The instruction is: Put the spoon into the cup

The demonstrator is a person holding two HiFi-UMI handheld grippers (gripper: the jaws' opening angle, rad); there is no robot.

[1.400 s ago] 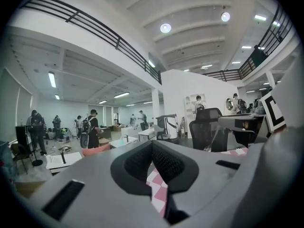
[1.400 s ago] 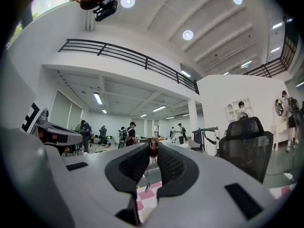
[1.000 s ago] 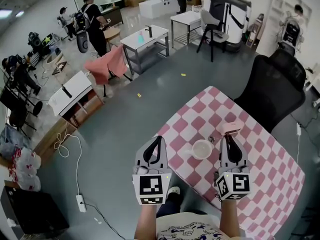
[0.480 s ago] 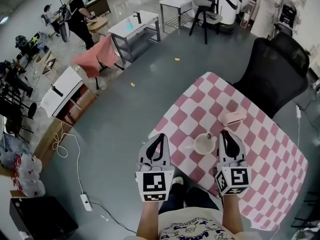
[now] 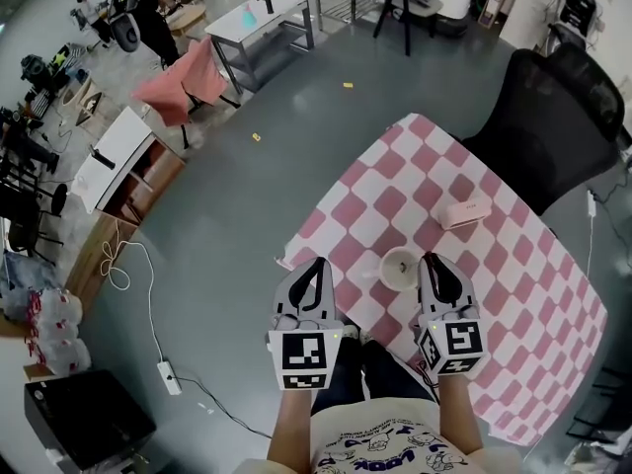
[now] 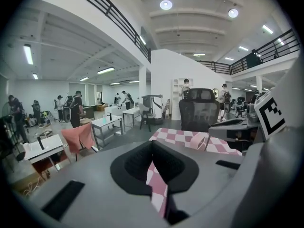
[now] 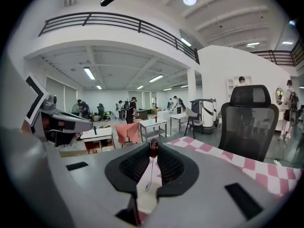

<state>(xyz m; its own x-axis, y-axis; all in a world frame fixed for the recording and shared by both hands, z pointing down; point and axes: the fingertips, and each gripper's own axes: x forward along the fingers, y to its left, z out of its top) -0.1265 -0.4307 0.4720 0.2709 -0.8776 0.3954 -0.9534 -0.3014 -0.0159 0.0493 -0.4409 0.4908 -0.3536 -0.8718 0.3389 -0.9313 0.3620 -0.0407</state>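
Observation:
A white cup stands on the pink-and-white checked table near its front edge. My right gripper hovers just right of the cup, its tips level with the rim. In the right gripper view the right gripper is shut on a thin metal spoon. The spoon's dark end is pinched at the jaw tips and the rest hangs down between the jaws. My left gripper is over the table's near left corner, left of the cup. Its jaw tips meet with nothing between them in the left gripper view.
A small pink box lies on the table beyond the cup. A black office chair stands at the table's far side. Grey floor with a cable and power strip lies to the left; other tables and people are far off.
Both grippers have sunk and drawn back toward me. The right gripper's tips, earlier beyond the cup's right side, now sit right beside it. The spoon stays in its jaws.

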